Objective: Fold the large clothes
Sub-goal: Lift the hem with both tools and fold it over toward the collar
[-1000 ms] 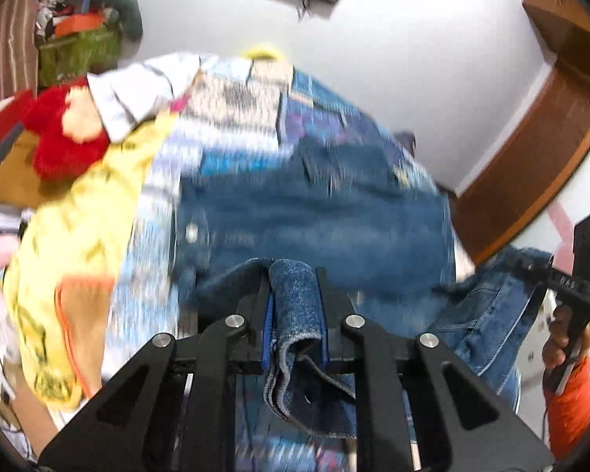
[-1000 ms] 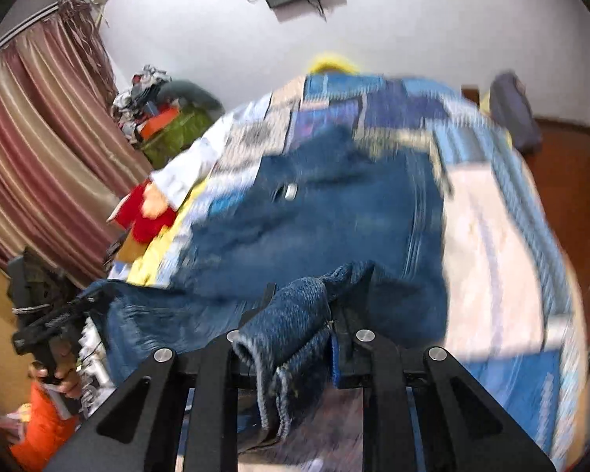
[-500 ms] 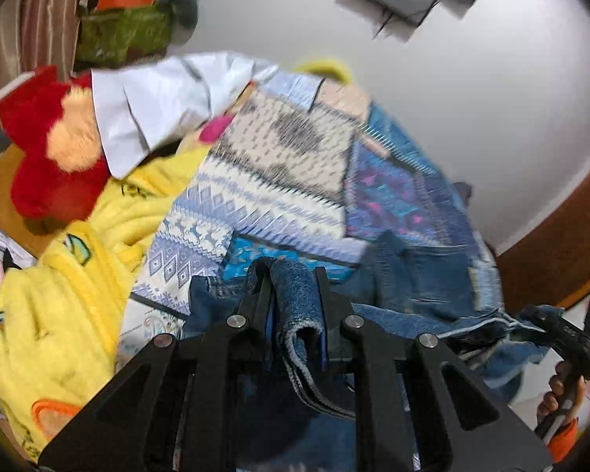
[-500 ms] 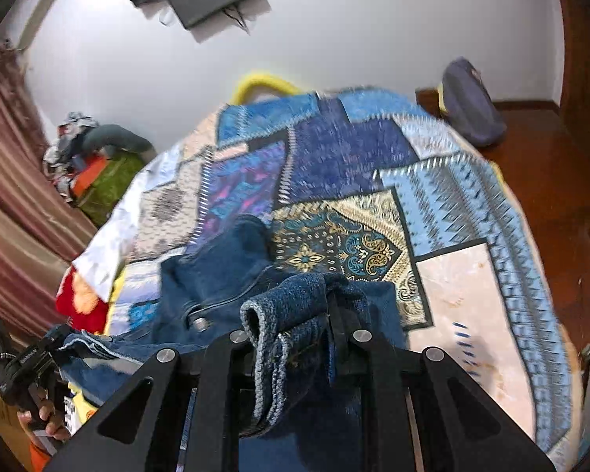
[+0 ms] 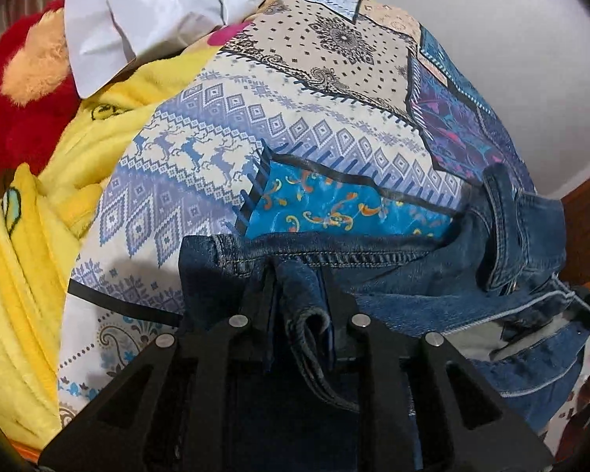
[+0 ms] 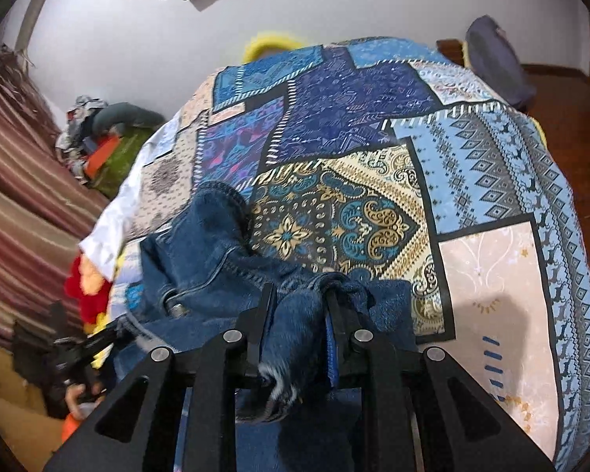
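A blue denim jacket lies bunched at the near edge of a bed with a patchwork cover. My left gripper is shut on a fold of the jacket's hem. My right gripper is shut on another fold of the same denim jacket. The jacket's collar stands up in the left wrist view, at the right. The patchwork cover lies bare beyond the jacket. The other hand-held gripper shows at the lower left of the right wrist view.
A yellow fleece blanket, a red plush toy and a white cloth lie along the bed's left side. A striped curtain and a heap of things stand left of the bed. A dark bag sits on the wooden floor at right.
Both grippers have carried the held denim forward and down over the bed. The jacket, spread wide a second ago, is now doubled over itself near the front edge, baring more of the cover.
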The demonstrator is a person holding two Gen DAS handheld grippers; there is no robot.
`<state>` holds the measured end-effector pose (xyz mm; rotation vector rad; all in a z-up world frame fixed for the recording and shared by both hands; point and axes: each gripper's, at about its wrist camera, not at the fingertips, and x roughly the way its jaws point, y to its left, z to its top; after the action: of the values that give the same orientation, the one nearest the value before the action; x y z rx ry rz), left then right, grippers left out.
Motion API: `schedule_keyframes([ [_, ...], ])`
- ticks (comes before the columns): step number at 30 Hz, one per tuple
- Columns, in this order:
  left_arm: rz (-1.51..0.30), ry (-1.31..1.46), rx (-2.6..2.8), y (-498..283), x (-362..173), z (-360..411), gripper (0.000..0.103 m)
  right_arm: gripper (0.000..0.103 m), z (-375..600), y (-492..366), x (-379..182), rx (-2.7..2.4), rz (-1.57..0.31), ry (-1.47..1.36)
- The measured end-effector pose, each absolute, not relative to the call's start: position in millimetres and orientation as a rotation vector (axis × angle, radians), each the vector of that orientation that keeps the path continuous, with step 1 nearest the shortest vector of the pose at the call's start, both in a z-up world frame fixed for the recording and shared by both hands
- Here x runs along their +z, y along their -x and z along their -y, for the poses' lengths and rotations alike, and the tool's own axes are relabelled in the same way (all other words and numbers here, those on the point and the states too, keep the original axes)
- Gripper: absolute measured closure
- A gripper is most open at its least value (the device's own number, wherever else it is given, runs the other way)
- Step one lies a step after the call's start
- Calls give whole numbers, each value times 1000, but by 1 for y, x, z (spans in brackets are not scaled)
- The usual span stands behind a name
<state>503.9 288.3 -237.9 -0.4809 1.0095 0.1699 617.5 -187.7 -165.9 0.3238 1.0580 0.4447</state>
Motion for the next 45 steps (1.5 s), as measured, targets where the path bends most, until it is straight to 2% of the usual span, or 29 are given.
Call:
schedule_keyframes([
  [5, -1054, 417, 184, -508, -235, -284, 81, 86, 217, -608, -137, 390, -1021, -324],
  [9, -1066, 367, 205, -504, -221, -279, 80, 86, 250, -595, -109, 232, -959, -222],
  [15, -959, 232, 275, -479, -159, -271, 71, 86, 249, -549, -85, 250, -901, -64],
  [20, -862, 134, 245, -446, -108, -257, 42, 86, 217, -505, -81, 320, -843, 80],
  [23, -839, 77, 185, -426, -97, -239, 32, 86, 195, -487, -86, 373, -829, 97],
  [28, -868, 49, 83, -405, -115, -201, 23, 86, 162, -471, -109, 468, -880, 67],
  [35, -1001, 43, 0, -414, -184, -162, 23, 86, 116, -475, -167, 512, -1001, 130],
  [39, -1068, 33, 20, -439, -221, -159, 23, 86, 99, -486, -181, 498, -967, 195],
  [45, -1016, 23, 151, -490, -216, -190, 23, 86, 82, -535, -180, 476, -977, 250],
])
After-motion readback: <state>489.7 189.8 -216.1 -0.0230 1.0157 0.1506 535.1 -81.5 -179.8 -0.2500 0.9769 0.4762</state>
